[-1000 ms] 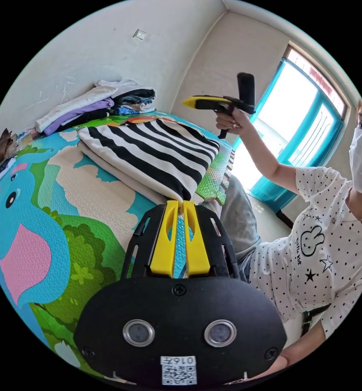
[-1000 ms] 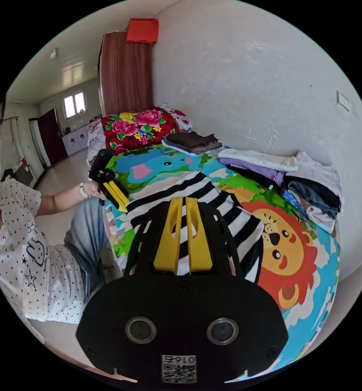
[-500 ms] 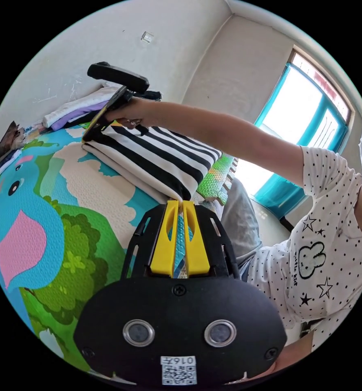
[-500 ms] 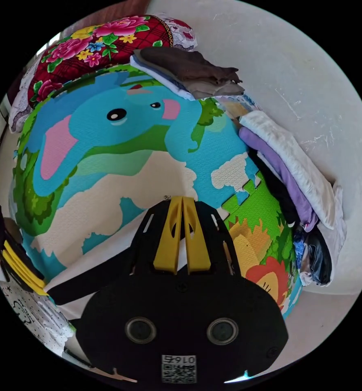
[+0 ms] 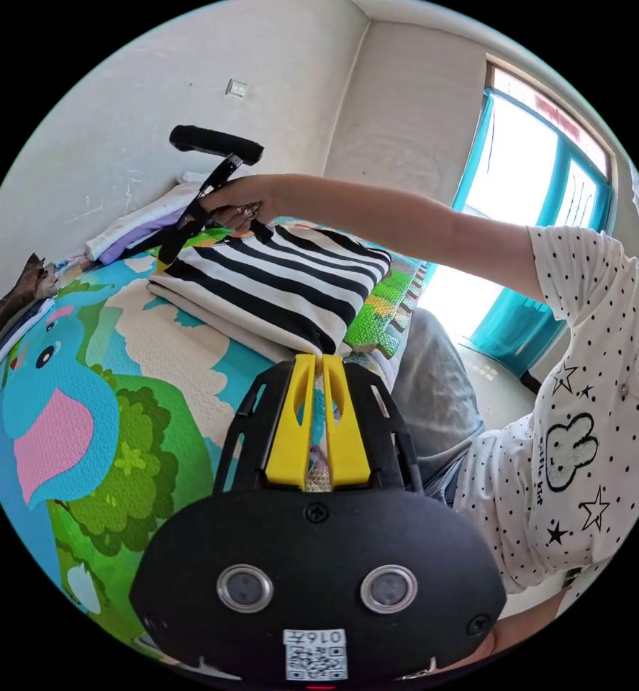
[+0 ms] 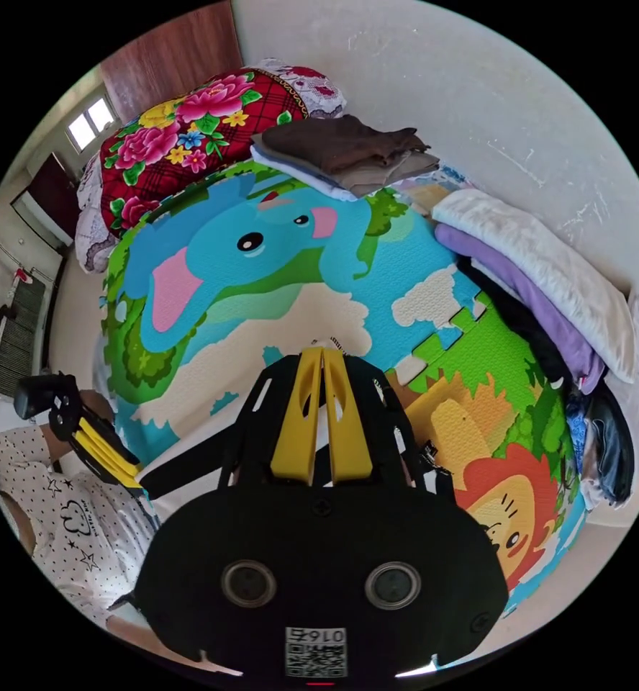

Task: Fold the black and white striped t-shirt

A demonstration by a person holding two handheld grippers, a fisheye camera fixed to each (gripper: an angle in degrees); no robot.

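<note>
Left gripper [image 5: 316, 358]: jaws pressed together, tips at the near corner of the folded striped t-shirt [image 5: 276, 284]; can't tell if they pinch fabric. The shirt lies flat on the play mat [image 5: 118, 446], close to its edge by the person's knee [image 5: 434, 389]. Right gripper [image 5: 170, 248]: held in the person's hand [image 5: 237, 205], tips down at the shirt's far corner, jaws closed in its own view; grip on cloth unclear. Stacked clothes [image 6: 542, 295] line the mat's wall-side edge.

Left gripper view: low at play mat [image 5: 154, 345] near edge, facing the window. Right gripper view: close above mat, facing wall (both share mat).
</note>
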